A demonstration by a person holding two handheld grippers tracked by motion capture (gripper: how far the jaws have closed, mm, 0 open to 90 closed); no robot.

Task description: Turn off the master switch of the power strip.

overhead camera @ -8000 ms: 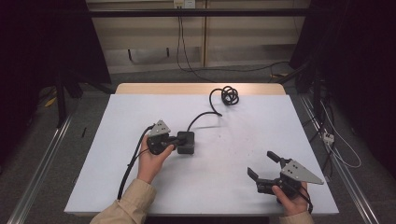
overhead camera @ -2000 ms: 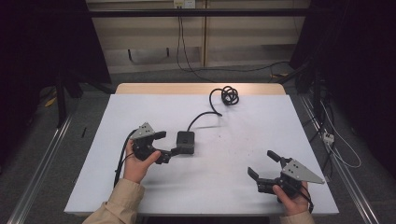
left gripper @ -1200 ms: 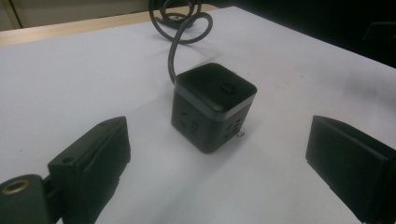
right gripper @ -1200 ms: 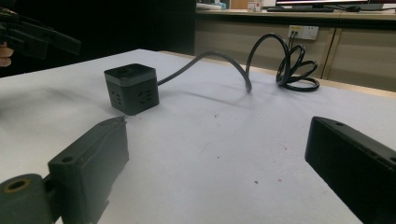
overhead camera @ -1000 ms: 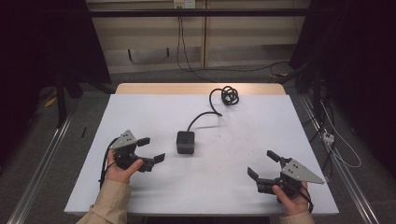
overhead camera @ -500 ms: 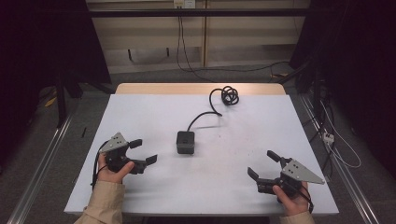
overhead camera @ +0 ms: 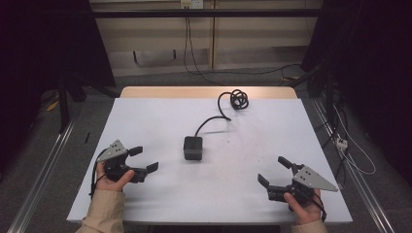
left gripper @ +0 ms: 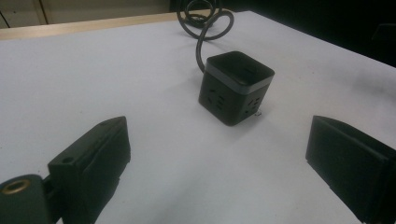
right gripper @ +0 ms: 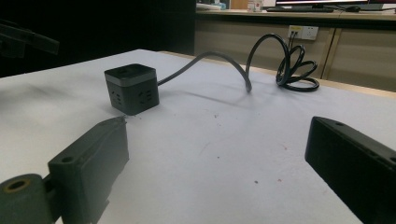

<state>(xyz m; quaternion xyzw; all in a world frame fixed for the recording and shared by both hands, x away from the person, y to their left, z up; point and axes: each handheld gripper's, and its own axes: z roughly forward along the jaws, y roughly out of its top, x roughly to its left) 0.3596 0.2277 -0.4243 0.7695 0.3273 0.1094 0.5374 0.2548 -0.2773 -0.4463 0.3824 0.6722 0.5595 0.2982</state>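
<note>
The jaws of the left gripper [overhead camera: 140, 159] stand spread wide with nothing between them, and in the left gripper view only bare white surface lies in the gap. Eight seconds ago this gripper sat right against the black cube-shaped plastic power socket [overhead camera: 193, 148] at the centre of the high view. Since then it has drawn back, step by step, to the lower left of that view, and the cube now stands alone and well apart from it. The cube itself has not shifted. The right gripper [overhead camera: 275, 171], at the lower right of the high view, has kept its place throughout, its jaws likewise spread and empty.

The jaws are matte black, blocky and flat-faced. The cube has rounded edges, a paler grey band near its top and socket slots in its sides. Its round black rubber cable [overhead camera: 211, 121] arches away toward the upper middle of the high view and ends in a loose coil near the far edge of the smooth white desk [overhead camera: 145, 116].

Both hands grip from behind, forearms coming in from the bottom edge, the left one in a beige sleeve [overhead camera: 104, 211].
</note>
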